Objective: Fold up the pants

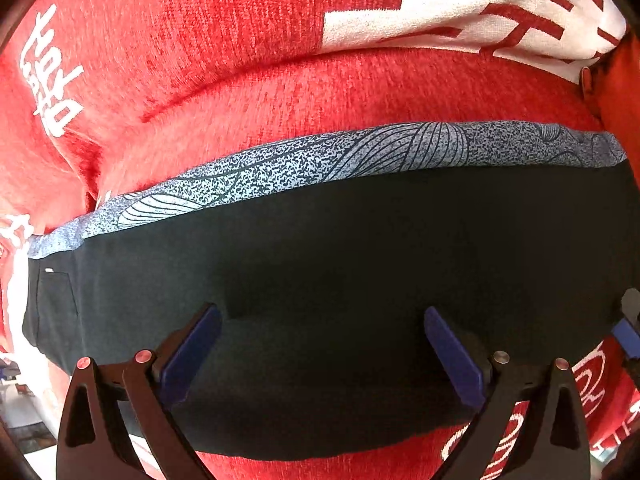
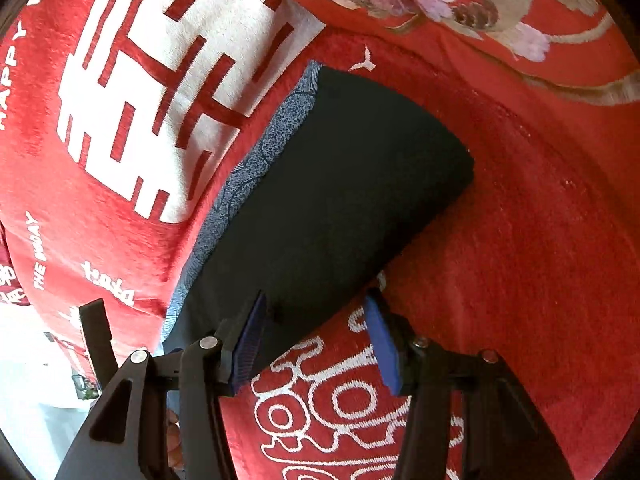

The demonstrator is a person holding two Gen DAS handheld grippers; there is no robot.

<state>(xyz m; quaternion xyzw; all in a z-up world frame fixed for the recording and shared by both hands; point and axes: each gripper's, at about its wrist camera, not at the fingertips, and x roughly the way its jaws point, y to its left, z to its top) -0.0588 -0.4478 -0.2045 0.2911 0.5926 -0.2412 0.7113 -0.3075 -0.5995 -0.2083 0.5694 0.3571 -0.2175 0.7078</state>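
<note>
Left gripper: the left gripper point(image 1: 322, 354) sat nearest the lens, its black angular arms ending in flat blue pads point(image 1: 192, 354) with a ribbed look. The jaws stood wide apart and held nothing; dark cloth lay under the gap.

Right gripper: the right gripper point(image 2: 316, 340) had the same black arms and blue ribbed pads point(image 2: 250, 350). Its jaws were parted, one pad over the near corner of the dark cloth, the other over the red cover. Whether either pad touched the cloth could not be told.

Pants: the pants point(image 1: 340, 280) lay folded into a compact, flat rectangle on the bed, just ahead of both grippers. The top face was smooth, matte and nearly black with a green cast. In the right wrist view the pants point(image 2: 332, 184) showed a soft, rounded fold at the far end.

Trim: a blue-grey speckled band point(image 1: 360, 156) with fine leaf-like line drawings ran along the far long edge. It looked like a layer showing from beneath the dark one.

Pocket: a faint stitched pocket outline point(image 1: 58, 300) with a small pale tag sat at the left end.

Blanket: a red blanket point(image 1: 200, 40) with a plush, fuzzy nap lay under the pants, carrying large white blocks, red strokes and white lettering.

Pillow: farthest off, a red pillow point(image 2: 460, 4) with pink and beige flowers lay past the pants.
</note>
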